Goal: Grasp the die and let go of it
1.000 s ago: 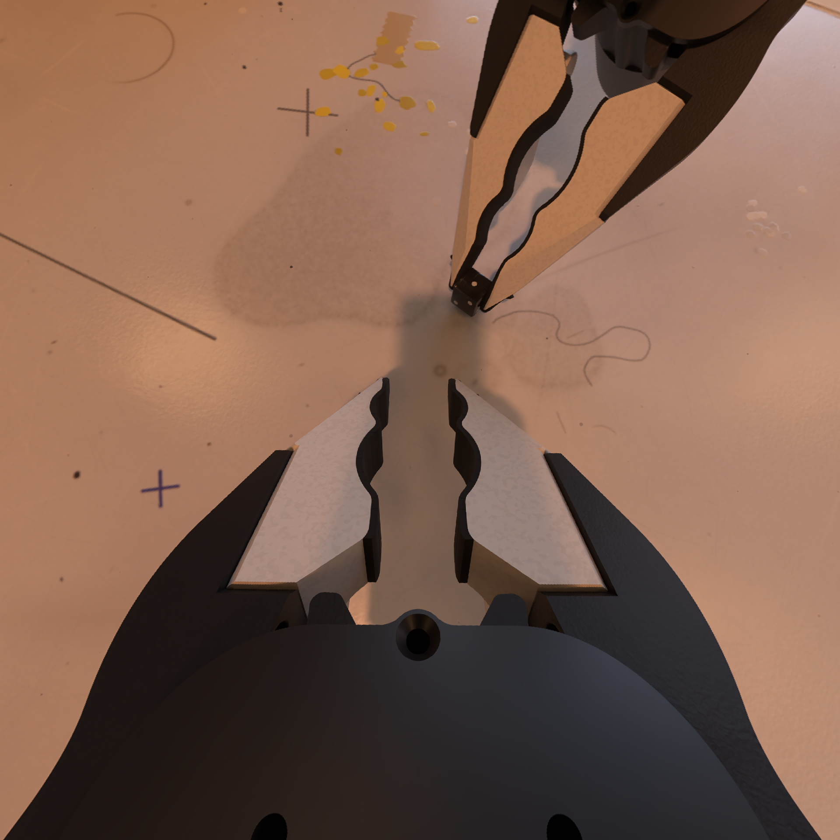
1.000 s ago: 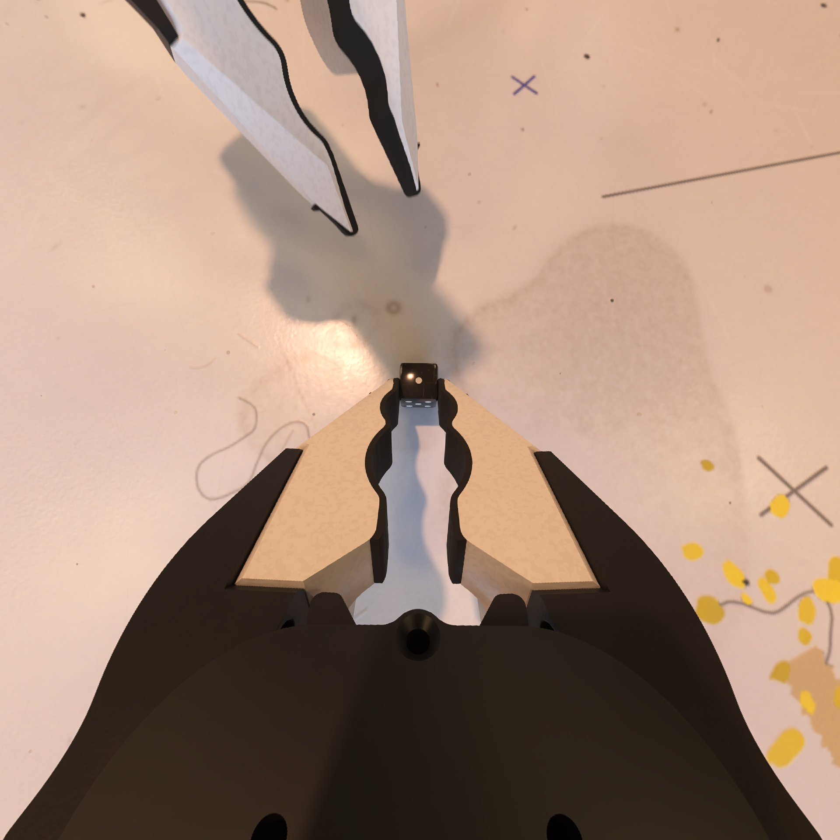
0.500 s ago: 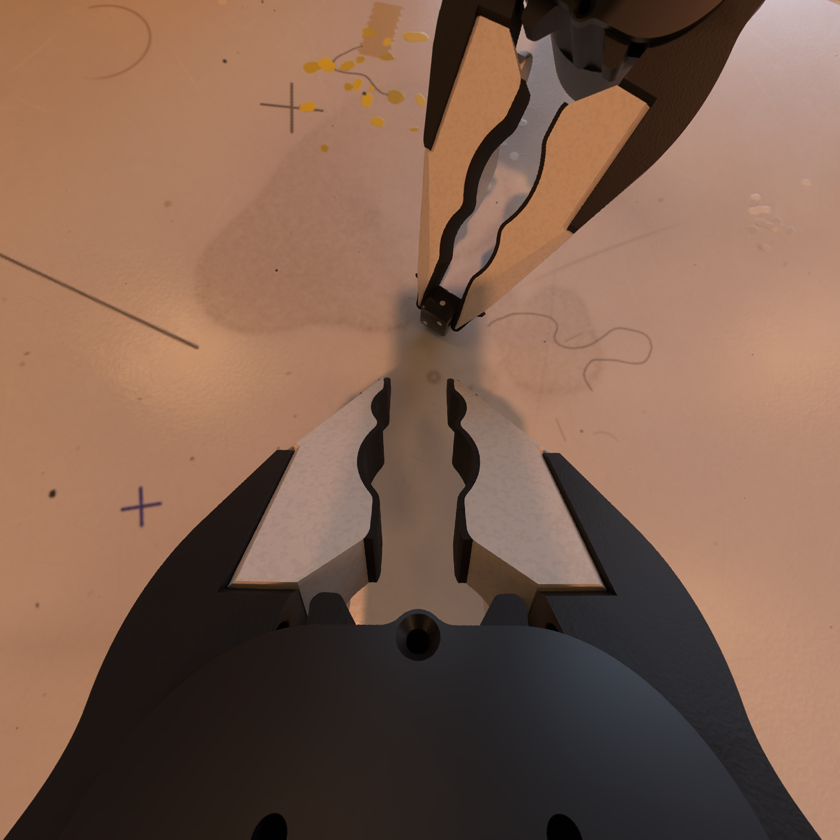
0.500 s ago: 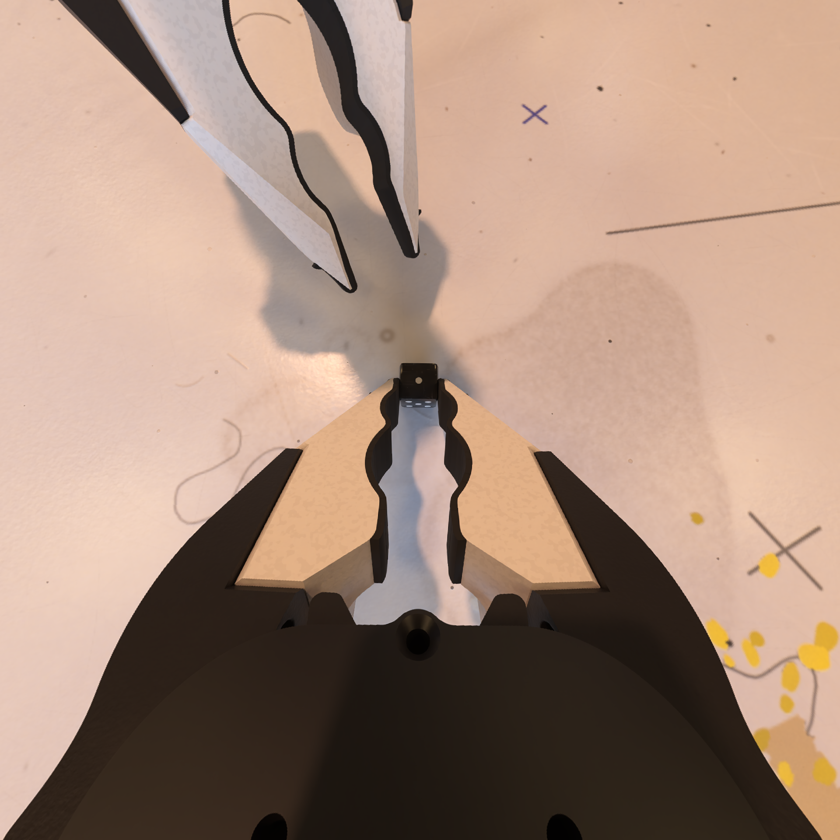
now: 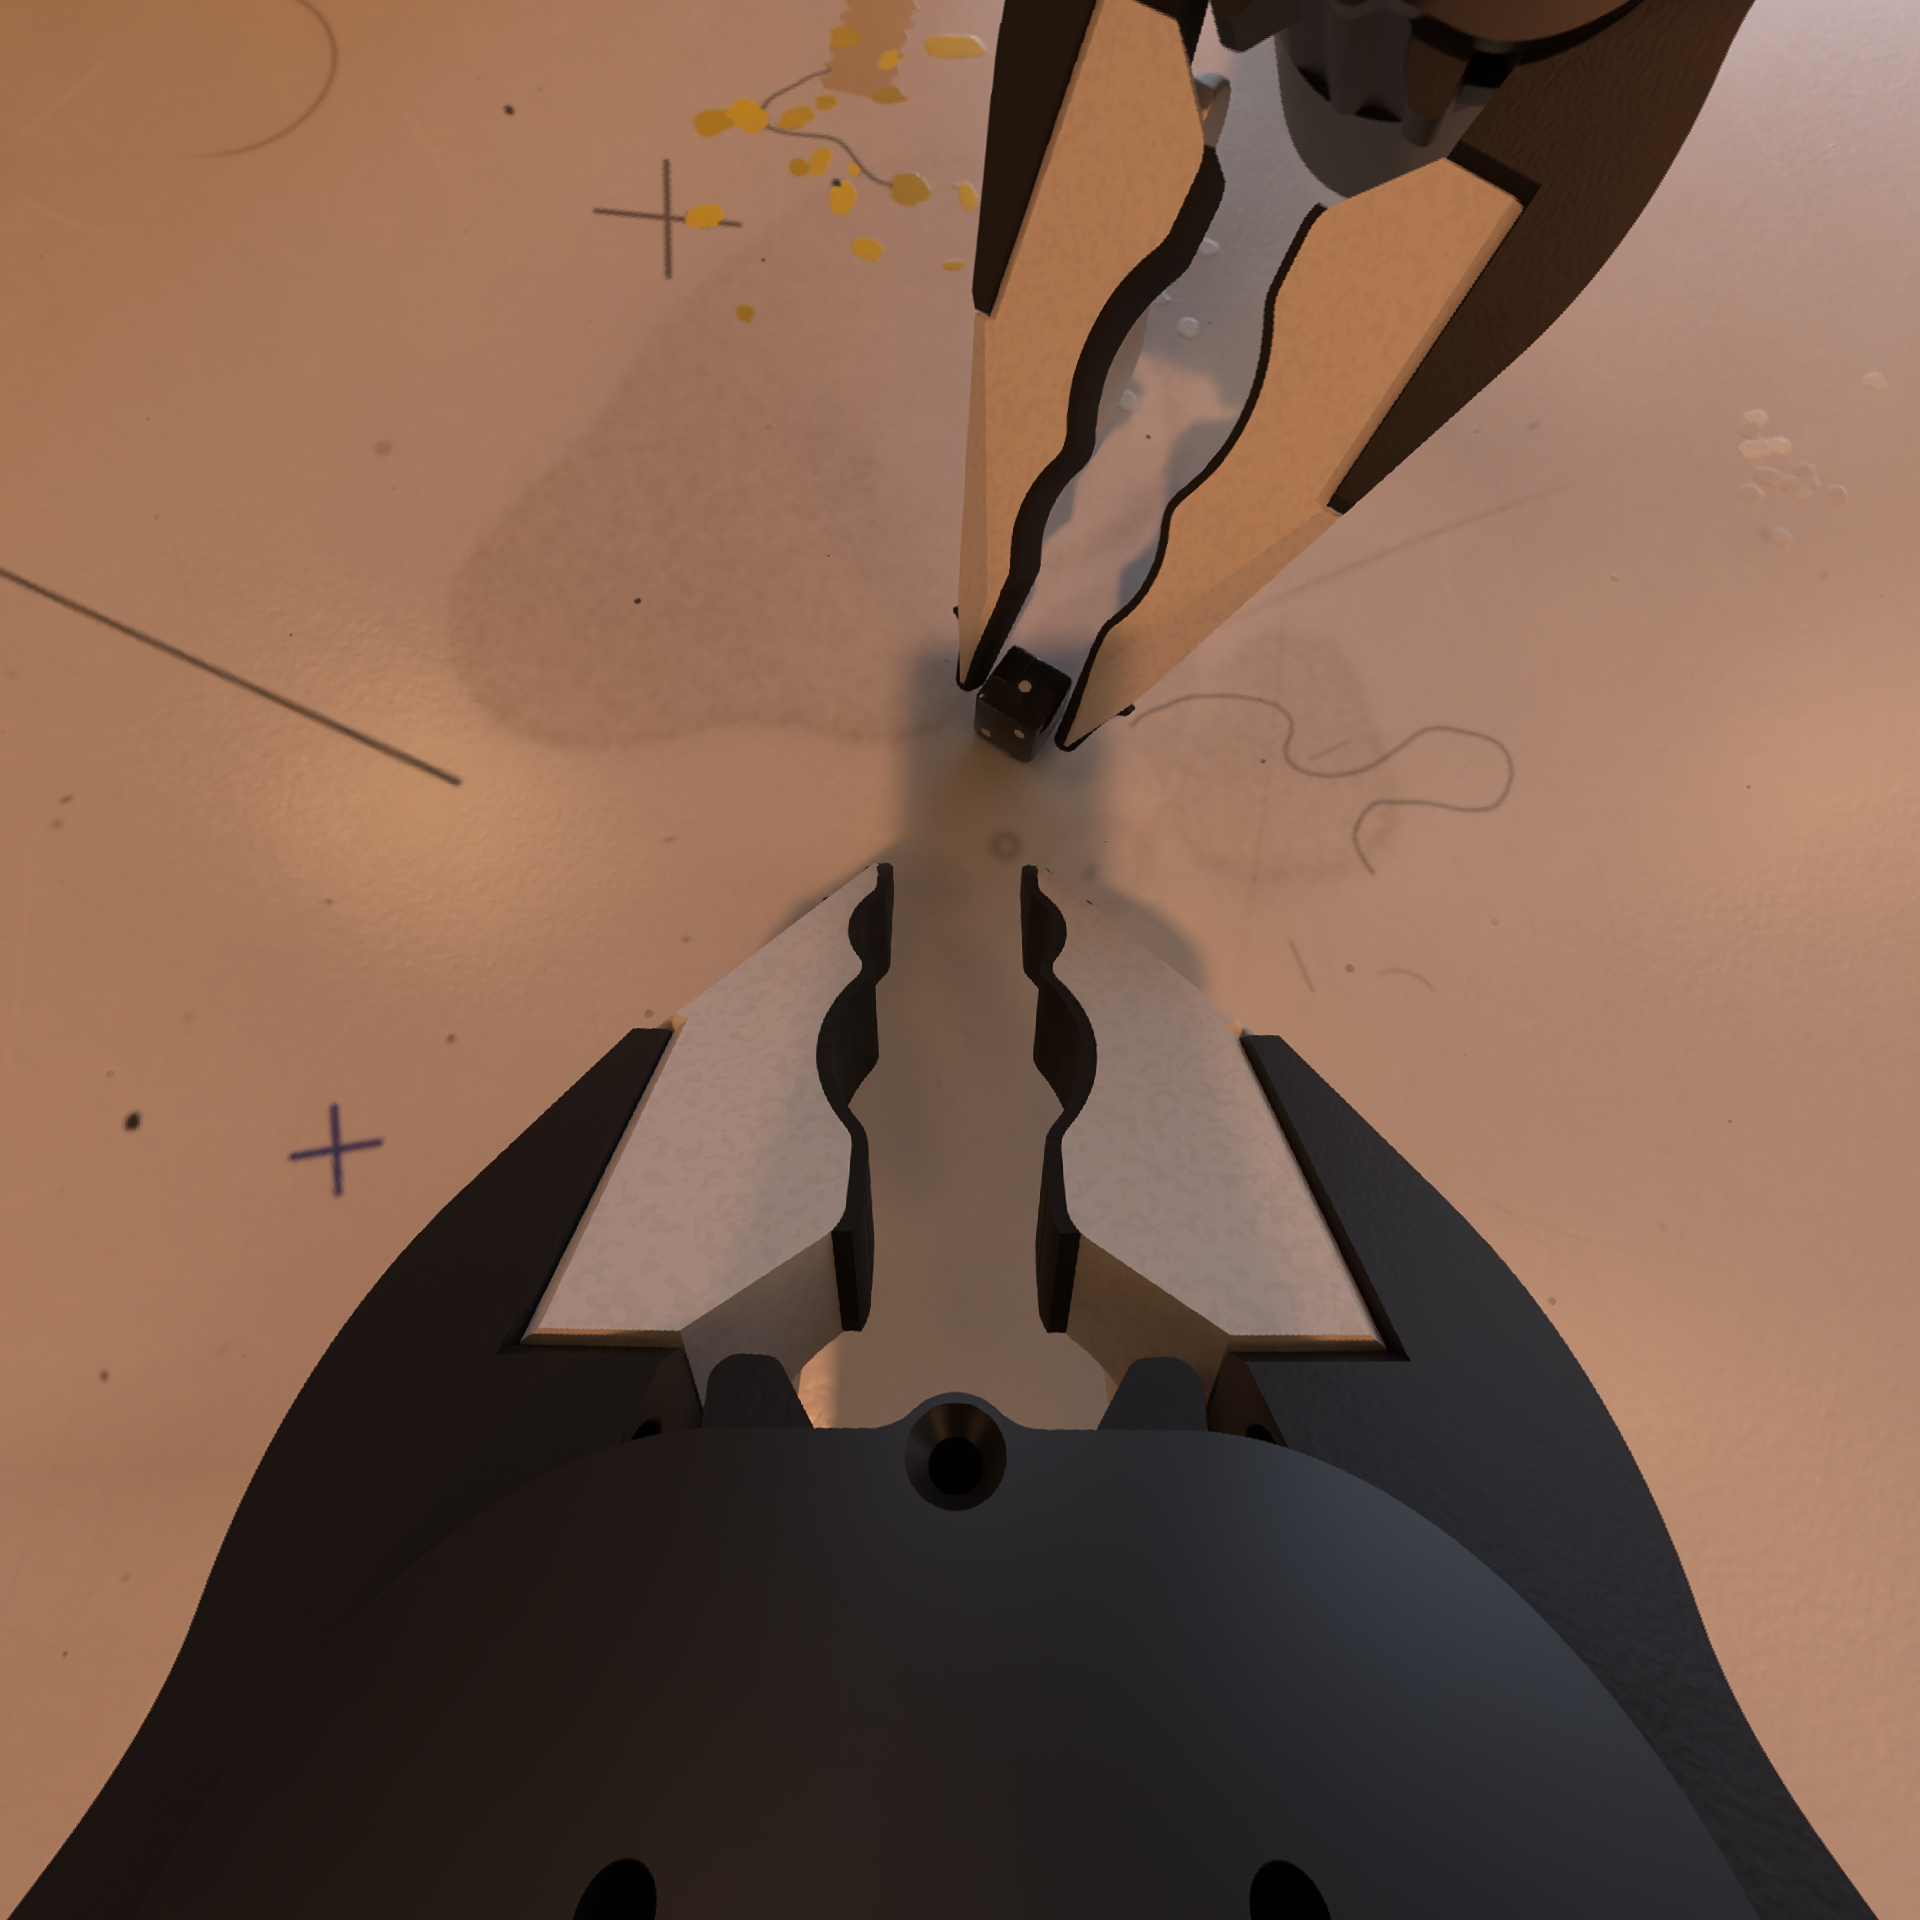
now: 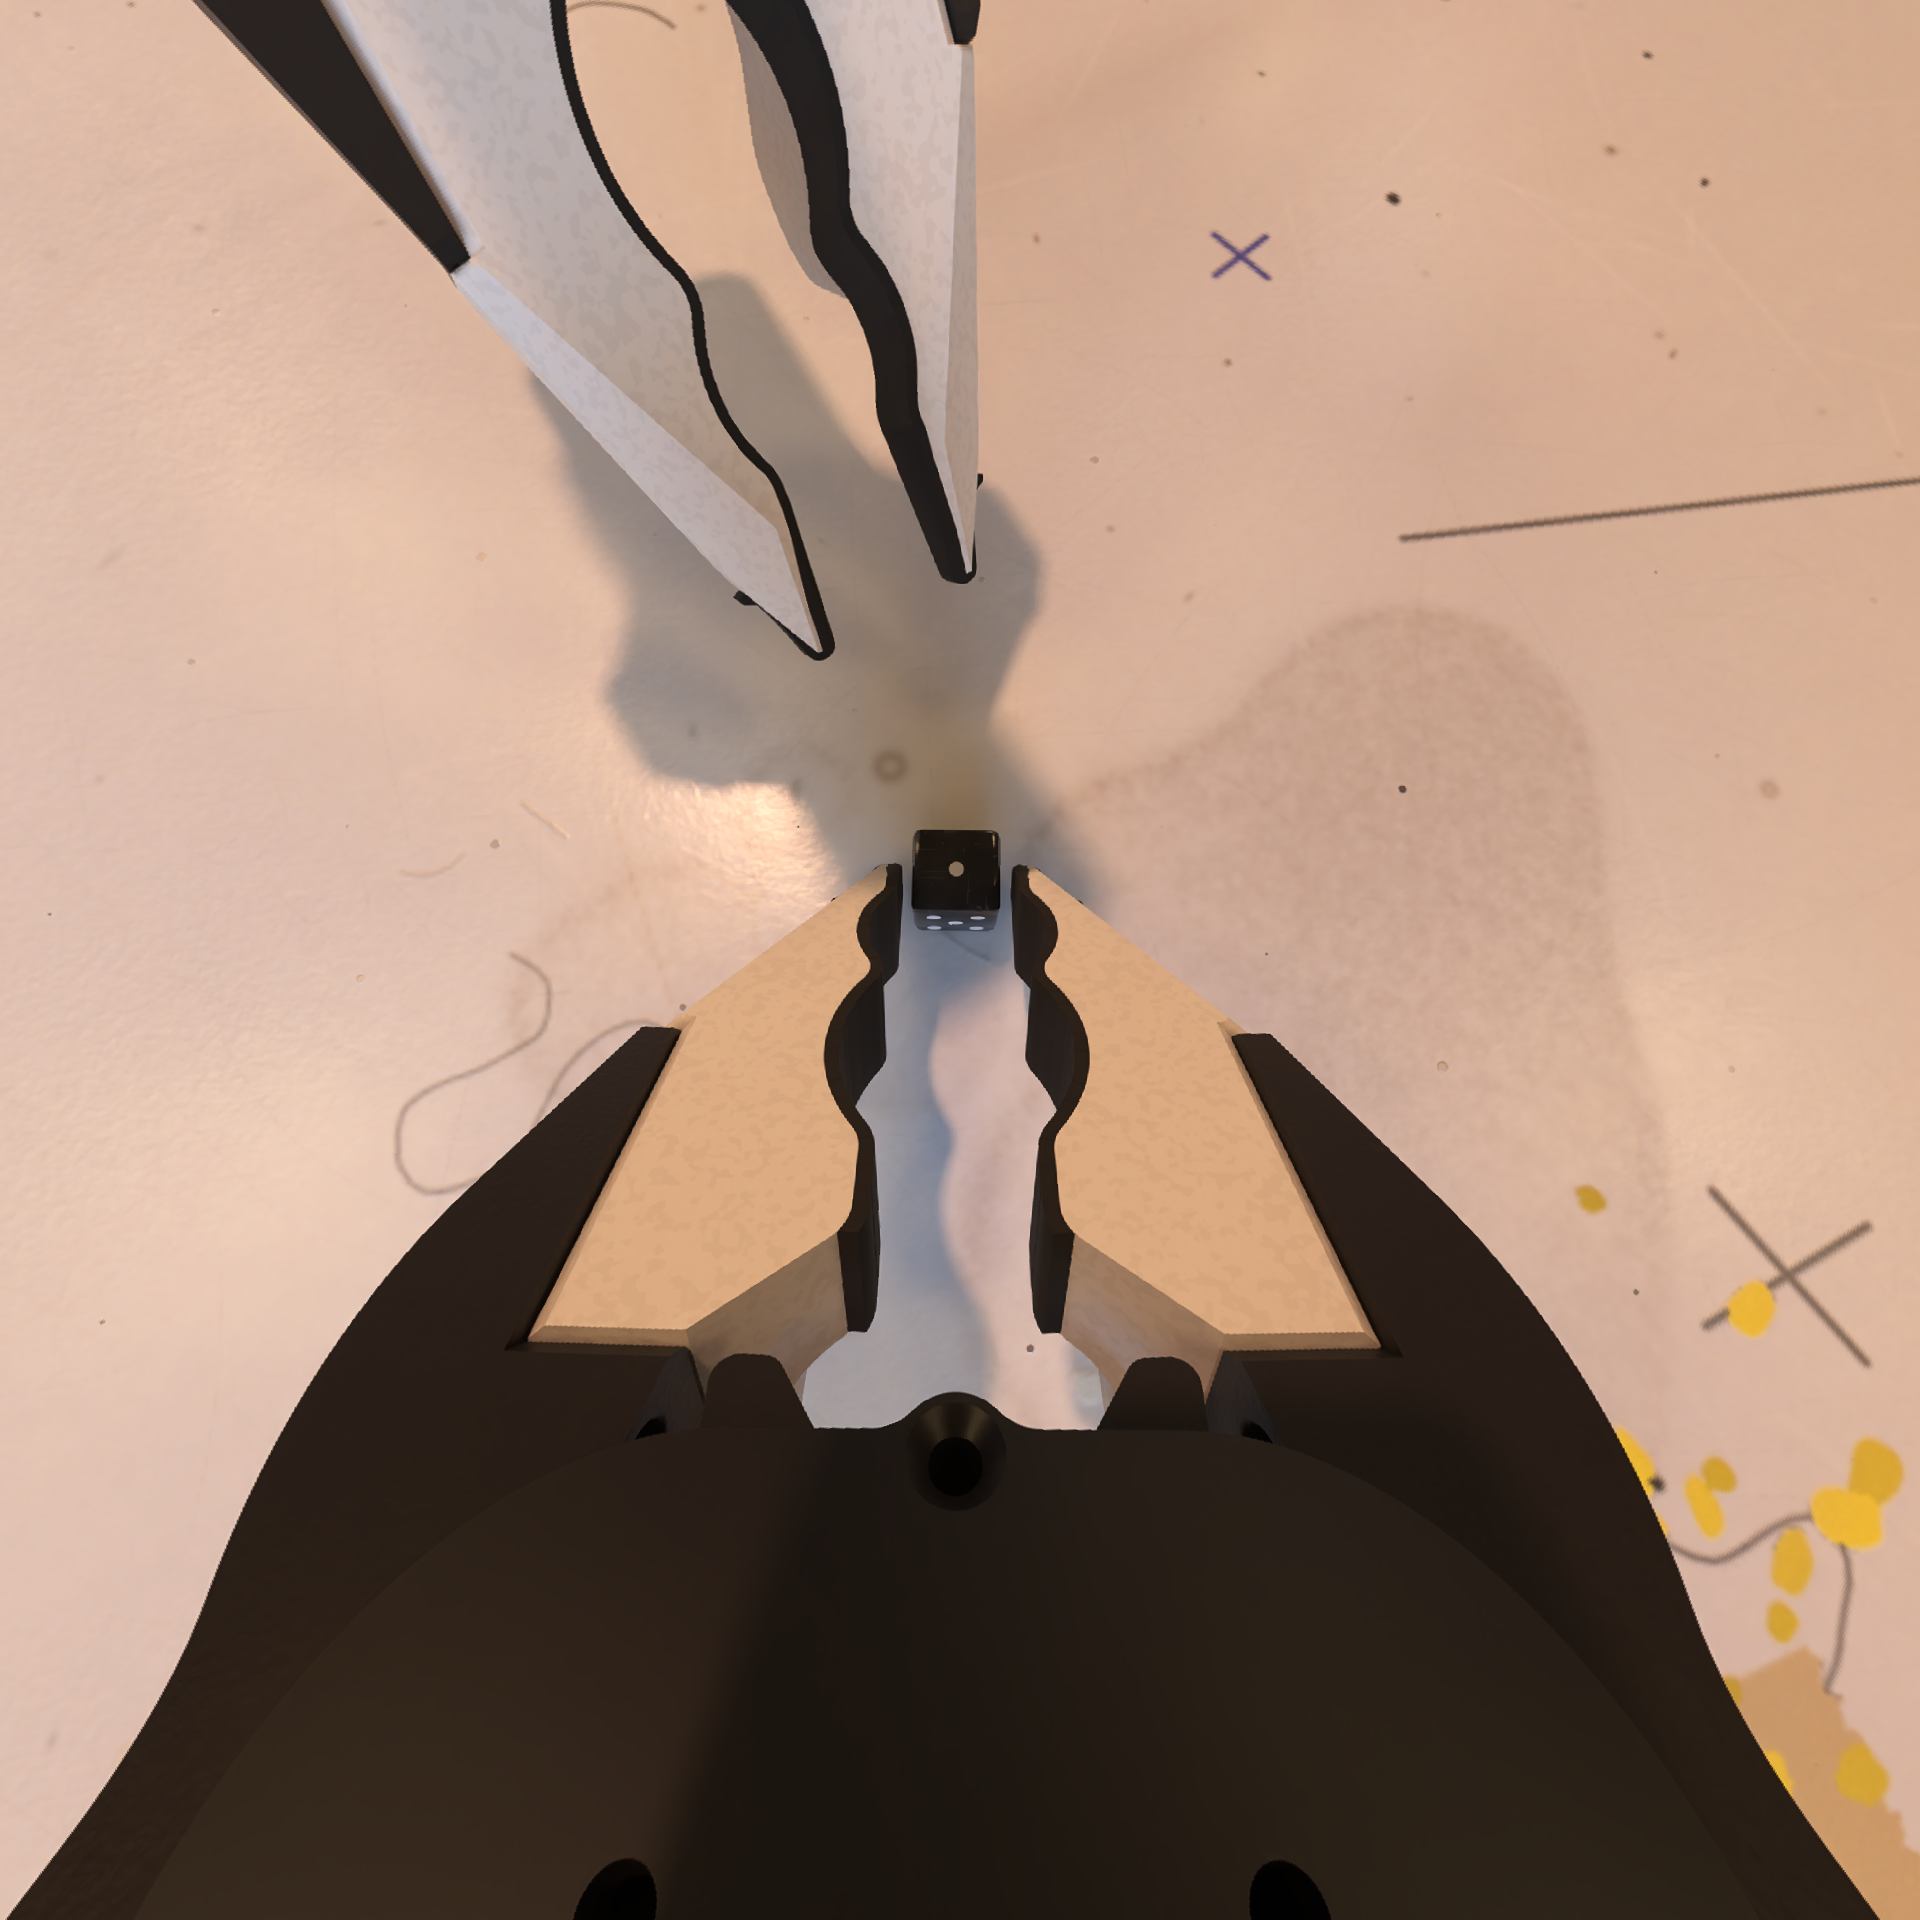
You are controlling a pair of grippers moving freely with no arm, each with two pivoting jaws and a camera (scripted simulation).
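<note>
A small black die (image 6: 956, 878) with white pips rests on the pale table, between the tips of my right gripper (image 6: 956, 885). The tan jaws stand slightly apart, with a thin gap on each side of the die. In the left wrist view the die (image 5: 1021, 704) shows between the right gripper's (image 5: 1023, 717) tips, on the table. My left gripper (image 5: 956, 878) is open and empty, a short way from the die and pointing at it. It also shows in the right wrist view (image 6: 888, 613), hovering beyond the die.
The table (image 6: 1455, 416) bears pen marks: a blue cross (image 6: 1241, 256), a dark line (image 6: 1662, 509), a grey cross (image 6: 1787, 1273), yellow paint spots (image 6: 1844, 1517) and a scribble (image 5: 1382, 758). A faint grey stain (image 6: 1403, 831) lies to the right of the die.
My right gripper's jaws have parted a little and let go of the die, which now sits on the table. Both grippers have drawn slightly closer together.
</note>
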